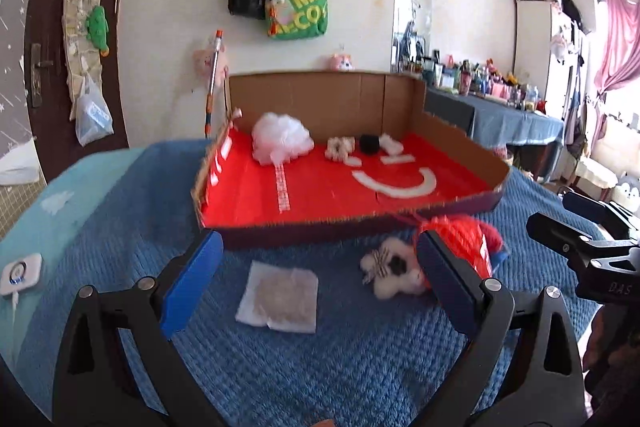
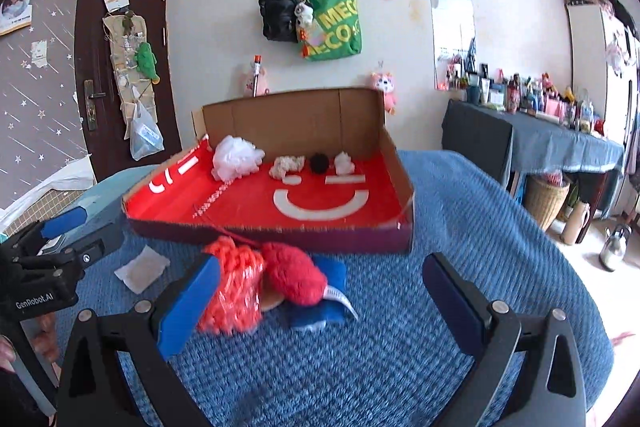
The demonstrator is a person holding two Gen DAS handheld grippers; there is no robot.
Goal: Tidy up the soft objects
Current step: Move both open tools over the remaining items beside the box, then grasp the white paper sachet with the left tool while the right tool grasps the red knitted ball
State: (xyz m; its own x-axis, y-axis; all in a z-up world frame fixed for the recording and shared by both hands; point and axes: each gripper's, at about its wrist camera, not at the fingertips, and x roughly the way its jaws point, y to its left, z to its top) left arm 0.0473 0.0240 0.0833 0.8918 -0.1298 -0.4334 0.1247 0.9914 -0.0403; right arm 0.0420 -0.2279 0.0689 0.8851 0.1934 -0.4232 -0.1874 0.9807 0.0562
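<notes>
Left tongs (image 1: 320, 283): held low over the blue blanket (image 1: 340, 367), pointed toward the box (image 1: 304, 237); jaws spread wide, nothing between the pads. The white pad (image 1: 278, 303) lies flat on the blanket in the gap ahead of the tongs, not touched. The right finger (image 1: 452, 287) stands just in front of the white plush (image 1: 390, 269) and partly hides it; contact cannot be told.

Right tongs (image 2: 320, 301): likewise held low and level over the blanket, aimed at the box; jaws wide apart, empty. The left finger (image 2: 188, 307) overlaps the orange mesh bundle (image 2: 234, 289); whether it touches cannot be told. A bare hand (image 2: 24, 343) is glimpsed at the lower left edge under the other gripper's body.

Loose items, on the blanket just before the box's front wall: orange mesh bundle, red ball (image 2: 294, 277) beside it and leaning on a blue piece (image 2: 326, 293), white plush, white pad.

Box: shallow cardboard tray with red floor and a white smile mark (image 2: 320, 207). Along its back wall are set, left to right: white puff (image 2: 236, 157), cream piece (image 2: 286, 165), black ball (image 2: 319, 163), white piece (image 2: 344, 163), close together in a row.
</notes>
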